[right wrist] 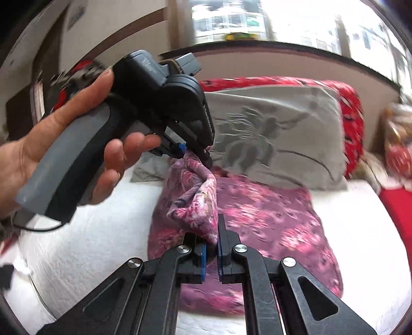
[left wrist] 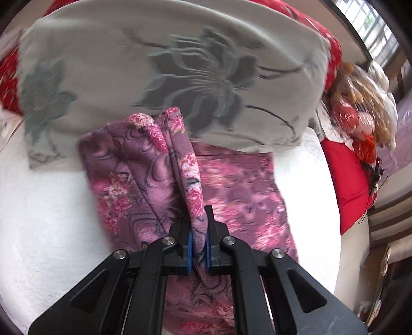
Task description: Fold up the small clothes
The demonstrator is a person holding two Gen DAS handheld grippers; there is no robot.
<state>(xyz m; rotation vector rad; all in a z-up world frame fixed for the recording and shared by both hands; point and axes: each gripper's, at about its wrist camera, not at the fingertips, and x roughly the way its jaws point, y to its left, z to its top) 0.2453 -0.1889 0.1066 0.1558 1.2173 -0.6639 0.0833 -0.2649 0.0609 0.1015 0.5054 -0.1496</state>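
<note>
A purple garment with pink flowers lies on the white bed, partly lifted. My left gripper is shut on a bunched fold of it, which stands up past the blue pads. In the right wrist view the same garment spreads over the bed. My right gripper is shut on another raised edge of it. A hand holds the left gripper above and to the left, pinching the cloth's upper corner, so a fold hangs between the two grippers.
A grey pillow with a dark flower print lies just behind the garment, against red patterned bedding. A red cushion and a heap of plastic-wrapped things sit at the bed's right side. A window runs along the back wall.
</note>
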